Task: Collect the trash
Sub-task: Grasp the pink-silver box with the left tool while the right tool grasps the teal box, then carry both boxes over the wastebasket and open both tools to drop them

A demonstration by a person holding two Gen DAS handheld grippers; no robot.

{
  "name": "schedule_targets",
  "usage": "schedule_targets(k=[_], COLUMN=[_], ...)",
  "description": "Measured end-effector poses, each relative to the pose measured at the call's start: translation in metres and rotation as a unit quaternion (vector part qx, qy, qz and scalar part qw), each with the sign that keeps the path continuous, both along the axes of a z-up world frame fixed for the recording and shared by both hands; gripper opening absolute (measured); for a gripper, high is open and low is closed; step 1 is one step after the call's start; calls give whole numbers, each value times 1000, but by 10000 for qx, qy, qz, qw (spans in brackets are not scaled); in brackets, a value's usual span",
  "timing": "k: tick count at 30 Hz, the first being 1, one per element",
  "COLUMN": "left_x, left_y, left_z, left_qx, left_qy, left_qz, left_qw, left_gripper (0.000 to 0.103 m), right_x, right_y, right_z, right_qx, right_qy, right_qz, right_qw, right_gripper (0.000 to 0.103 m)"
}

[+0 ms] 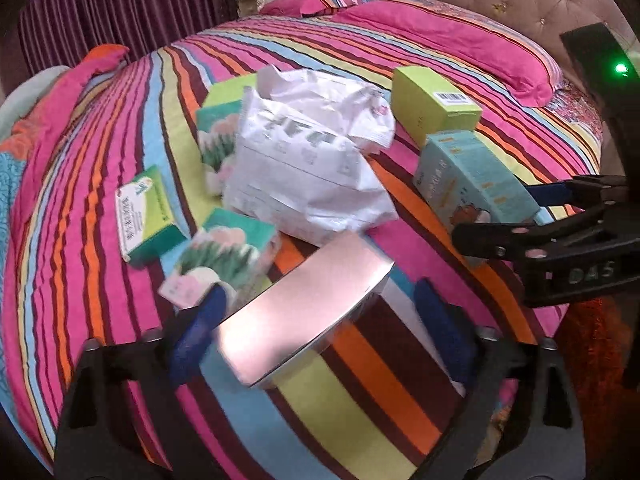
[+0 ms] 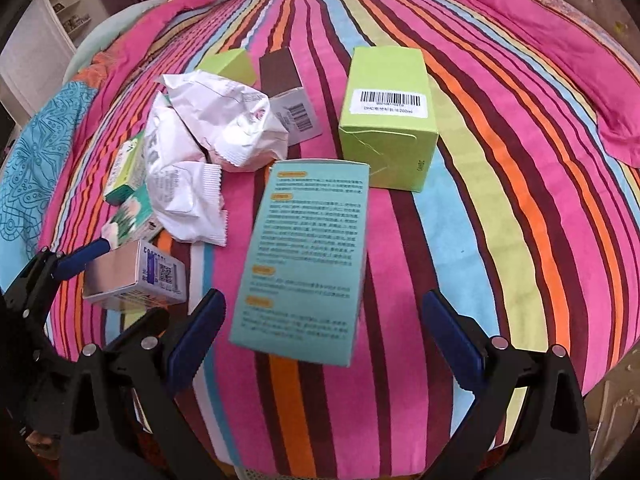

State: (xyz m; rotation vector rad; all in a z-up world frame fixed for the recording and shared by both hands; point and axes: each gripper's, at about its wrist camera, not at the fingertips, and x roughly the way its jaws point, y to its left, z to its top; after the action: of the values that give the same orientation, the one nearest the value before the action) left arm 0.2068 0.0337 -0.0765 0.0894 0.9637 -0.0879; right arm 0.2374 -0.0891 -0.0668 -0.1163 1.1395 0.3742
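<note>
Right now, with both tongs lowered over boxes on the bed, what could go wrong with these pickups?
1. The pink box lies skewed between the open left tongs; closing on its corners could twist it out.
2. The floral packet sits right beside one blue pad of those tongs and might get pinched too.
3. The teal box between the open right tongs rests on the soft bedspread, so it may slide or tip when squeezed.

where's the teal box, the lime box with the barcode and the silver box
teal box [image 2: 304, 264], right wrist view, middle of its printed face
lime box [image 2: 390, 120], right wrist view, beneath the barcode label
silver box [image 1: 304, 304], left wrist view, middle of its shiny top
</note>
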Motion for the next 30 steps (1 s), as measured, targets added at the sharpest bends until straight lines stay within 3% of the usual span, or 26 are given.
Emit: schedule_targets(k=[1,3,9,10,18,30], left_x=[0,0,-3,-4,-21,-36], left_y=[0,3,9,10,11,2], left_z=[-2,-5,-13,-13,-12,6], left_qx=[-151,-522,-925,-976,-1299,-1229], left_qy=[101,263,354,346,292,37], left_qz=[-1,46,384,448,749,746], left_qw=[9998,9983,9943,9936,9883,9896], left_gripper=[62,54,50,48,34,32], right_x=[0,1,2,2,-8,-22], right_y=[0,-1,1,2,-5,-15], right_z=[-1,-2,-5,-5,1,14], right_qx=[-20,-53,-55,-90,141,600], right_qy=[-9,-45,-78,-108,-121,53], right_qz=[12,41,235,276,381,389], right_qw=[10000,10000,9997,9995,9991,9974], right_gripper=[94,89,61,49,47,47])
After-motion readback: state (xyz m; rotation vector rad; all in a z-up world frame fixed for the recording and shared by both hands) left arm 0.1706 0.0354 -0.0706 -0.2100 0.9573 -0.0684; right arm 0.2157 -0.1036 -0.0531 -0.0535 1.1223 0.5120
